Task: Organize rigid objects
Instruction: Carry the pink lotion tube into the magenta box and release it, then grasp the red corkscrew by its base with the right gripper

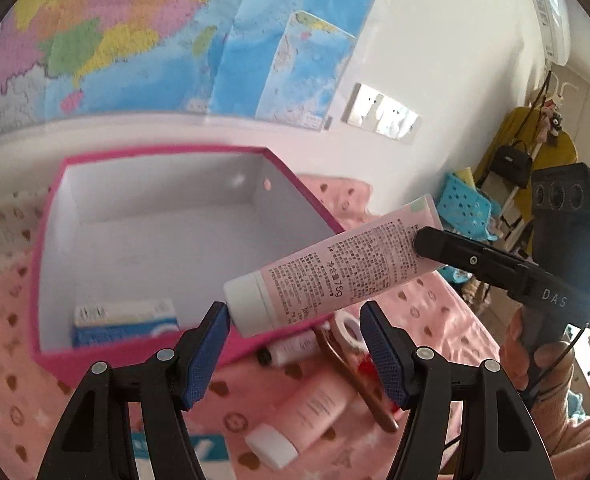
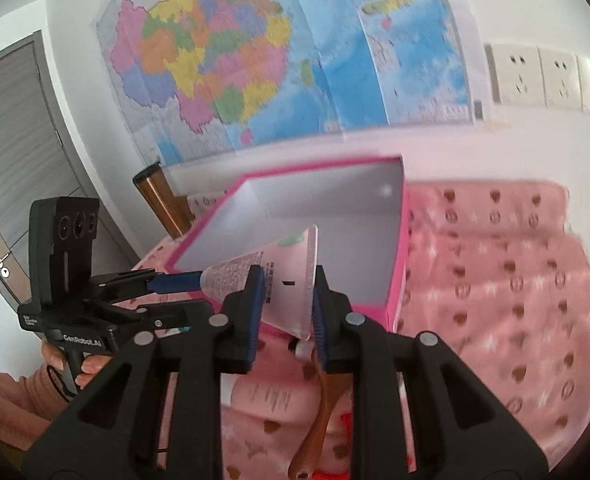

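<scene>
A pink tube point(image 1: 335, 268) with a white cap hangs in the air over the near right corner of the pink box point(image 1: 47, 248). My right gripper point(image 2: 287, 304) is shut on the tube's crimped end point(image 2: 291, 280). My left gripper point(image 1: 295, 344) is open, its blue pads on either side of the white cap, the left pad touching it. In the right wrist view the left gripper's fingers point(image 2: 175, 282) reach the tube's cap end. A blue and white carton point(image 1: 123, 322) lies inside the box.
On the pink patterned cloth point(image 2: 515, 280) lie a second pink tube point(image 1: 303, 420), a small white bottle point(image 1: 291, 350), a tape roll point(image 1: 349, 330), a brown wooden handle point(image 1: 369, 392) and something red. A map hangs on the wall behind.
</scene>
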